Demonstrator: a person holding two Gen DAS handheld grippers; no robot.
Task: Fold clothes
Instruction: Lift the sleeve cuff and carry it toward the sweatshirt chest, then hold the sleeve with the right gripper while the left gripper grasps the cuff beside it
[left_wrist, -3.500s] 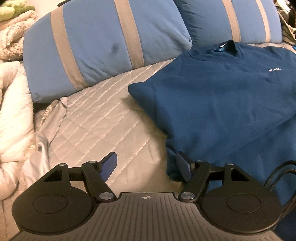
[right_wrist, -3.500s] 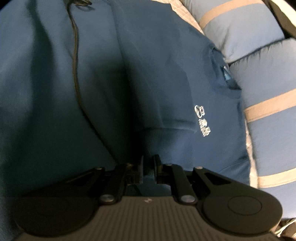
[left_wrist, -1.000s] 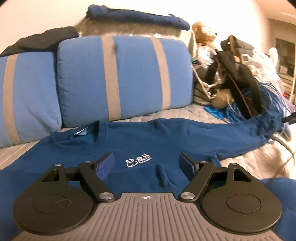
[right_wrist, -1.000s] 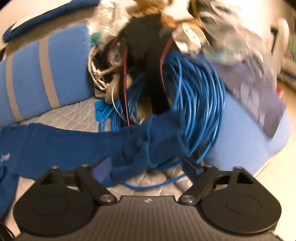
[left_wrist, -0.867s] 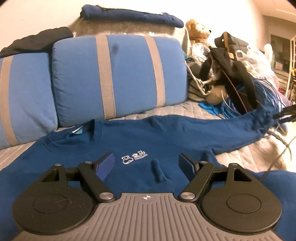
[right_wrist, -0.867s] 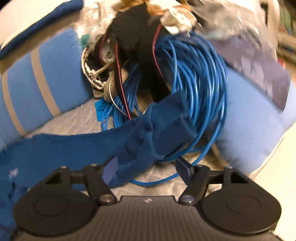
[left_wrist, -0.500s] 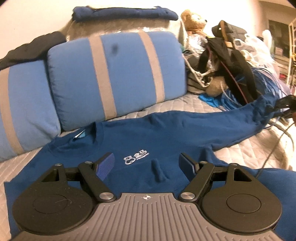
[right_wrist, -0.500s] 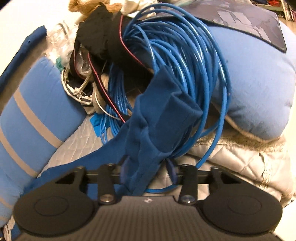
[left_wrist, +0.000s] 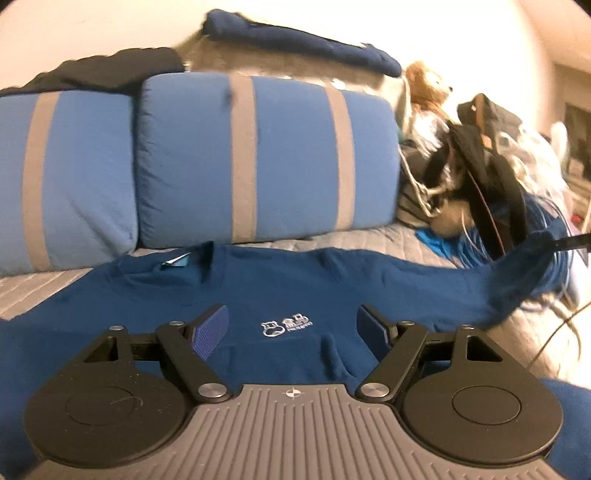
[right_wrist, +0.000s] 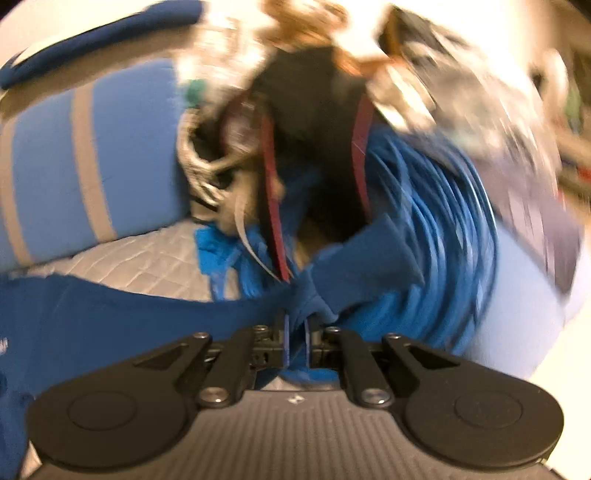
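Observation:
A dark blue sweatshirt (left_wrist: 280, 291) with a small white chest logo (left_wrist: 286, 326) lies spread face up on a quilted grey bed cover. My left gripper (left_wrist: 291, 328) hovers open just over its chest, nothing between the fingers. One sleeve (left_wrist: 436, 286) stretches out to the right, up to its cuff (left_wrist: 532, 254). In the right wrist view my right gripper (right_wrist: 295, 345) is shut on that sleeve (right_wrist: 147, 317) near the cuff (right_wrist: 369, 266), which flops forward past the fingertips. The right wrist view is motion-blurred.
Two light blue pillows with grey stripes (left_wrist: 258, 158) stand behind the sweatshirt. A coil of blue cable (right_wrist: 436, 236), black straps, a bag and a teddy bear (left_wrist: 428, 88) pile up at the right. Folded dark clothes (left_wrist: 303, 44) lie on top of the pillows.
My right gripper went from open around the sleeve cuff to shut on it, and its view has swung. The left gripper stayed open over the chest, shifting only slightly.

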